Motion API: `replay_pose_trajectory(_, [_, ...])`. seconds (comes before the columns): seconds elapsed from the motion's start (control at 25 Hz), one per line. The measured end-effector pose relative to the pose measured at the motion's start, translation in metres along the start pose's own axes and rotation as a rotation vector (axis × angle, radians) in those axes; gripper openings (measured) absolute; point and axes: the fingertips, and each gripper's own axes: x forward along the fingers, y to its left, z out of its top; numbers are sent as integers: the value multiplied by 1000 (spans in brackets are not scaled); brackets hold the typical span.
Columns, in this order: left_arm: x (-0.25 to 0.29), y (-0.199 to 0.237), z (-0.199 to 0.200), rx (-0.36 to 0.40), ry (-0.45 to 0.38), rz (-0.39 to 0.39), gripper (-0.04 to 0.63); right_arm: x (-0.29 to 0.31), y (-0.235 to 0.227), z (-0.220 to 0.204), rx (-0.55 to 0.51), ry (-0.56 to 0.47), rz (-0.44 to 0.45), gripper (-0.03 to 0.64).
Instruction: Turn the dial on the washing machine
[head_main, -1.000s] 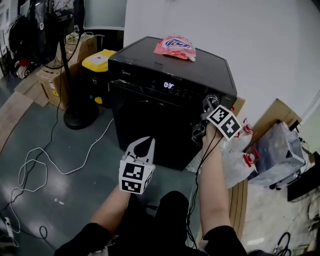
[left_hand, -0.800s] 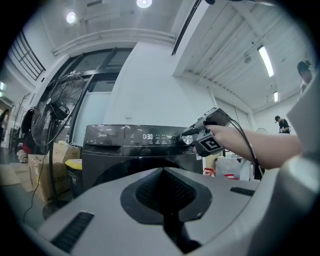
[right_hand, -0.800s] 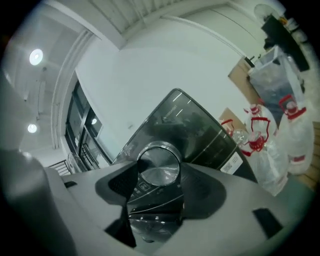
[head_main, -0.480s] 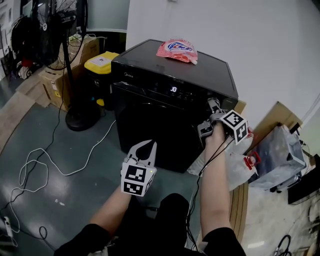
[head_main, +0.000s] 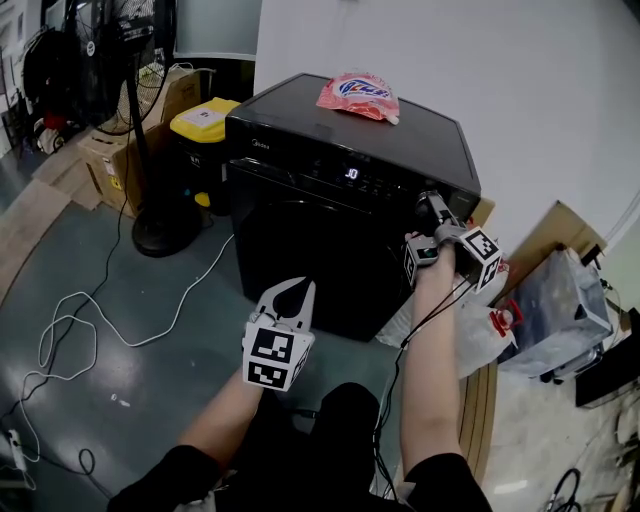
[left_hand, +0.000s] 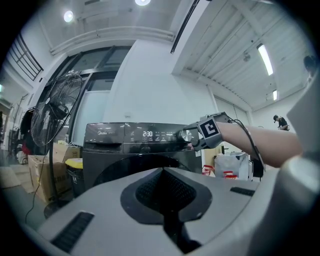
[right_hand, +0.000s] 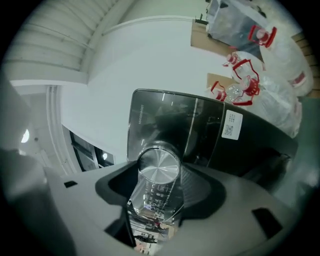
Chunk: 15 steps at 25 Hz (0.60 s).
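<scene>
I am in the turning step right now. My right gripper (head_main: 430, 212) is up at the right end of the front strip of the black washing machine (head_main: 330, 240), and its two fingers are closed on the shiny round dial (right_hand: 158, 168), one on each side. That is where the dial sits: at the far right of the strip, just past the little lit numbers (head_main: 351, 174). I think the next move is to roll my wrist so the dial goes round, and to keep a snug hold so the smooth metal does not slip. I should watch the numbers to see if they change. My left gripper (head_main: 296, 288) hangs low in front of the door, well away from the machine, with its fingers pressed together and nothing in them. A pink bag (head_main: 357, 97) lies on top of the machine. The floor (head_main: 120, 400) is dark and shiny, with a white cable (head_main: 75, 325) looping over it. A tall fan (head_main: 135, 110) and a yellow-lidded bin (head_main: 203, 120) stand at the left, and plastic bags (head_main: 478, 335) sit at the right by the white wall (head_main: 520, 90).
</scene>
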Motion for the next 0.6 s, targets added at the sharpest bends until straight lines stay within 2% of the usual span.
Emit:
replay_pose_trajectory(0.12, [0, 0, 0, 2, -3, -1, 6, 0, 1, -1, 70, -1, 34, 269])
replay_pose_trajectory(0.36, [0, -1, -6, 3, 17, -7, 6, 0, 1, -3, 283, 4, 132, 270])
replay_pose_trajectory(0.6, [4, -5, -6, 10, 9, -12, 6, 1, 0, -4, 339, 13, 154, 270])
